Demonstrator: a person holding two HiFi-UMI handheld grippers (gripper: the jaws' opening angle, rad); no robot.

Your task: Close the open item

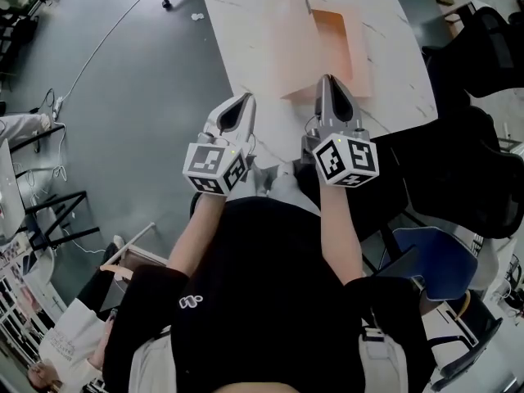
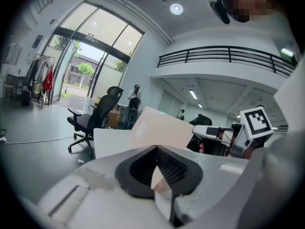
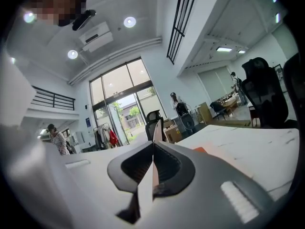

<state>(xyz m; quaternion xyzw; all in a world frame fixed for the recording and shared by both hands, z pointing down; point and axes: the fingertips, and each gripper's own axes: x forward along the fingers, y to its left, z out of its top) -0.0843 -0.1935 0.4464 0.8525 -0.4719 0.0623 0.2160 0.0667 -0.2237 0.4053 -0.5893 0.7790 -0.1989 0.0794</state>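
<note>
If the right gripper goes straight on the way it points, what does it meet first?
Most likely the open orange folder on the white table: the right gripper sits at its near edge, though its height above it is unclear.

**A:** What kind of place is this?

**B:** A large open-plan office hall. Ahead and to the left of the left gripper, tall glass doors look out on a tree and a building. A black swivel chair stands on the grey floor.

**A:** What else shows it?

**B:** Above and to that gripper's right runs a railed mezzanine, with a round ceiling light higher up. Beyond the right gripper are cardboard boxes and distant desks.
</note>
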